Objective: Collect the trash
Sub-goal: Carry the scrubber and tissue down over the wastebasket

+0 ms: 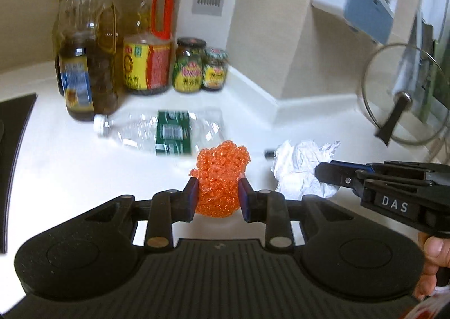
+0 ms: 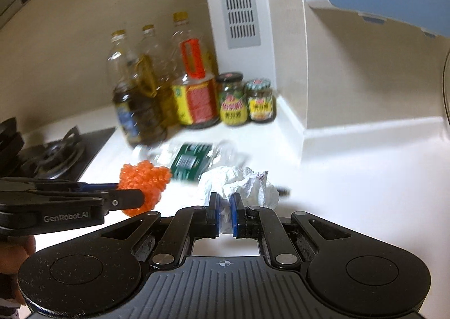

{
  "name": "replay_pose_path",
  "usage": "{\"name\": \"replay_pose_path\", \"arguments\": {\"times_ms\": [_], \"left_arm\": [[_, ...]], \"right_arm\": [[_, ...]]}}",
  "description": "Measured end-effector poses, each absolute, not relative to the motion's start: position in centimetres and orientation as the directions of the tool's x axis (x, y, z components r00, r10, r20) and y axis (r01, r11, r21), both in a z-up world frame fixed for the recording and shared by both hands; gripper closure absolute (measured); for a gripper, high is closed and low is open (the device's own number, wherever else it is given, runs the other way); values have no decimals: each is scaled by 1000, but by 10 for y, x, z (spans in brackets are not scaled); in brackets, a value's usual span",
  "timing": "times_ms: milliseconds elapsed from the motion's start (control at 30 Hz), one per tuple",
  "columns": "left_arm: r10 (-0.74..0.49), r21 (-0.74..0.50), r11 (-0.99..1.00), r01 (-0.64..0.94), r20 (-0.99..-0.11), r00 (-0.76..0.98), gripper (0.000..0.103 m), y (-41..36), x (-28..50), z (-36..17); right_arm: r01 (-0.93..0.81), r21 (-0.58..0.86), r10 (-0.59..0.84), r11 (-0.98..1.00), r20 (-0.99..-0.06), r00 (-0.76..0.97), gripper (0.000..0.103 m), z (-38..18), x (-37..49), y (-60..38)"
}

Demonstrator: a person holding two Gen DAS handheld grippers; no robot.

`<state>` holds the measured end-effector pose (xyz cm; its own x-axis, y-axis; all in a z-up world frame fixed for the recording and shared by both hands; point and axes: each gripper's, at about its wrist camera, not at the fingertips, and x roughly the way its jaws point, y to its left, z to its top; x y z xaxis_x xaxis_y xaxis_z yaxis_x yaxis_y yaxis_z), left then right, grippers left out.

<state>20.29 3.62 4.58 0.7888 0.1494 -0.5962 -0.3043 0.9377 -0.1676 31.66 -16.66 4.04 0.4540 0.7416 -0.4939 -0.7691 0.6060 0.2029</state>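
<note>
Gripping orange mesh (image 1: 219,175) in left gripper (image 1: 218,195), crumpled paper (image 2: 239,186) in right gripper (image 2: 224,212); plastic bottle (image 1: 160,130) lying crosswise at centre frame, just beyond, nearer left.

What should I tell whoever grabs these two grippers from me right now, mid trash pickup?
Left gripper: shut on the orange mesh ball, lifted off the counter.
Right gripper: shut on the crumpled white paper.
Left to collect: the empty plastic bottle lying on its side on the white counter, in front of the oil bottles and jars.
No bin is in view; both held pieces still need dropping off.
</note>
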Motion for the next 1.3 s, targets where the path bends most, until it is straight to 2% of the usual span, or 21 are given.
{"name": "replay_pose_path", "arguments": {"times_ms": [333, 633, 1033, 1300], "left_arm": [[22, -185, 967, -177, -629, 777, 76, 23, 148, 35], [-57, -215, 968, -126, -685, 726, 76, 17, 103, 10], [-89, -240, 955, -174, -792, 604, 76, 22, 92, -56], [-99, -232, 952, -201, -851, 516, 76, 22, 92, -98]], "right_arm": [[-697, 209, 668, 685, -562, 488, 95, 26, 245, -205], [-692, 186, 621, 698, -637, 456, 95, 6, 191, -209], [-745, 104, 531, 659, -765, 363, 95, -59, 166, -183], [-757, 87, 481, 647, -817, 317, 95, -91, 168, -175]]}}
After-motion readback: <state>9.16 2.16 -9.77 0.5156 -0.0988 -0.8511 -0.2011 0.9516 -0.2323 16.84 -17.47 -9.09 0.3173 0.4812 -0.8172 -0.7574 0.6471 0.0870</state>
